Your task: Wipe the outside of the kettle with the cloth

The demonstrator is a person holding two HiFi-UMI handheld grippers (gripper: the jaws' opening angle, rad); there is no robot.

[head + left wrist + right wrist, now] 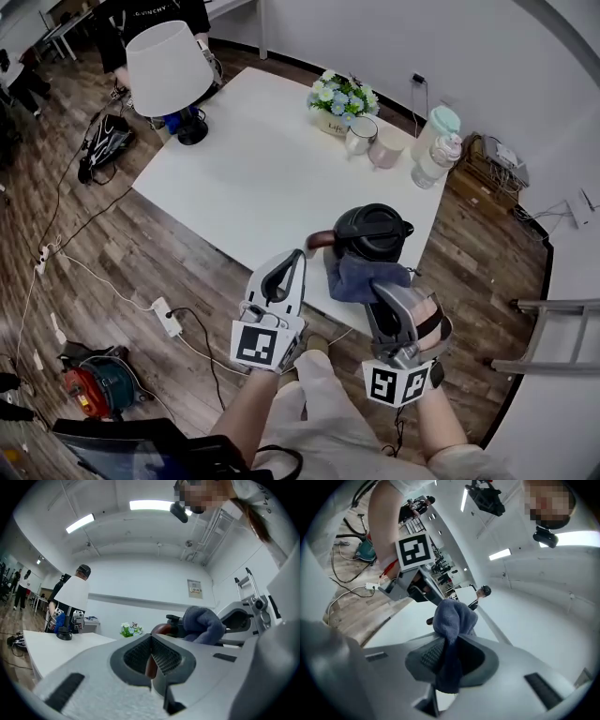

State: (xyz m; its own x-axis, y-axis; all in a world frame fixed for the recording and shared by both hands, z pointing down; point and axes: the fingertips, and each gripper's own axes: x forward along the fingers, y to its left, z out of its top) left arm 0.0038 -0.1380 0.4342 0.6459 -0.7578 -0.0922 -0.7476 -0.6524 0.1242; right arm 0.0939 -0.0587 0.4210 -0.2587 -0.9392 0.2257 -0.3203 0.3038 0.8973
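Observation:
A black kettle (373,232) stands near the front edge of the white table (253,178), its brown handle (321,241) pointing left. My left gripper (297,257) is shut on that handle, which shows as a brown strip between the pads (161,658). A blue-grey cloth (360,277) hangs against the kettle's near side, pinched in my shut right gripper (380,292). In the right gripper view the cloth (452,616) bunches up above the jaws, with the left gripper (415,585) beyond it. In the left gripper view the cloth (204,623) lies over the kettle (176,620).
A white lamp (169,66) stands at the table's far left corner. Flowers (342,98), two cups (361,136) and two bottles (436,141) line the far right edge. On the wood floor lie a power strip (167,317) and cables. A ladder (553,328) stands at right.

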